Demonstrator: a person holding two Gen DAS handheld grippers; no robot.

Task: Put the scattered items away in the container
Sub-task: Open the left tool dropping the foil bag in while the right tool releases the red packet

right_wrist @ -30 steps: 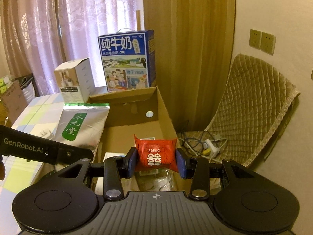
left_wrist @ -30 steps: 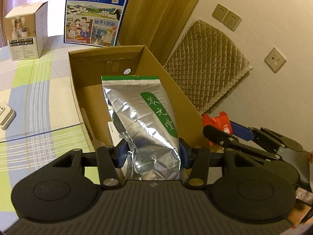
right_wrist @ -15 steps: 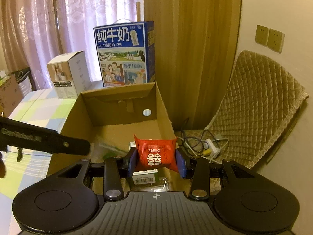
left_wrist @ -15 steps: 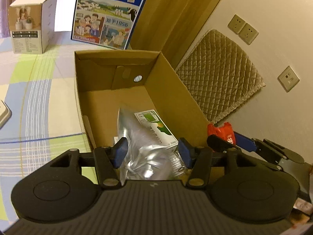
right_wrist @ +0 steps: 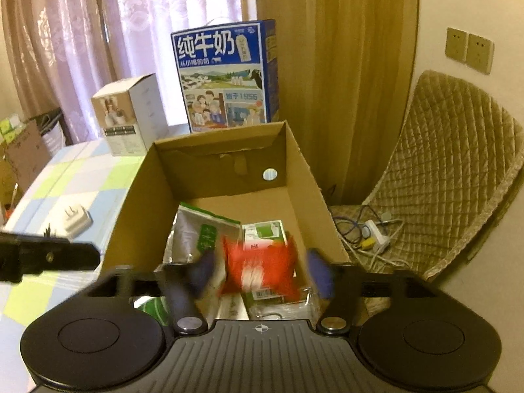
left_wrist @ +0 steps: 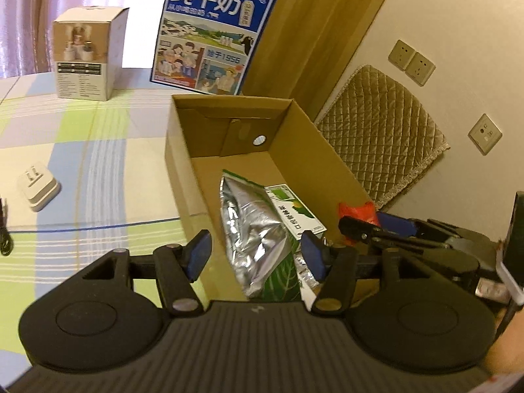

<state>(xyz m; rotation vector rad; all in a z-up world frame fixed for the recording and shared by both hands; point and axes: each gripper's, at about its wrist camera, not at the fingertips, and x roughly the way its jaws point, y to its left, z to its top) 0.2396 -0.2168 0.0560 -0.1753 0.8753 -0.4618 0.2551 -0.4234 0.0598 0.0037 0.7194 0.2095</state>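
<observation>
Left wrist view: silver foil pouch (left_wrist: 255, 229), crinkled, green band at its top edge, lying inside the open cardboard box (left_wrist: 330, 160) against the near left wall. Left gripper (left_wrist: 257, 252) opening, blue pads standing clear of the foil on both sides, pouch between them but not pinched. One green-and-white carton (left_wrist: 291, 213) lying flat beside the pouch on the box floor.

Right wrist view: right gripper (right_wrist: 260, 273) opening over the same box (right_wrist: 304, 177); red packet (right_wrist: 262, 271) with white print sitting between the spreading pads, motion-blurred, touching neither pad as far as visible. Clear plastic wrapping (right_wrist: 281, 304) showing beneath it.

Counting on the table: one blue milk carton case (left_wrist: 213, 32), one small white product box (left_wrist: 86, 54), one white plug adapter (left_wrist: 39, 190).

Resting on a checked tablecloth (left_wrist: 82, 150) in green, blue and cream. Showing behind: pink lace curtain (right_wrist: 82, 49), tan drape (right_wrist: 334, 75), quilted chair cushion (right_wrist: 452, 163), three wall sockets (left_wrist: 412, 62).
</observation>
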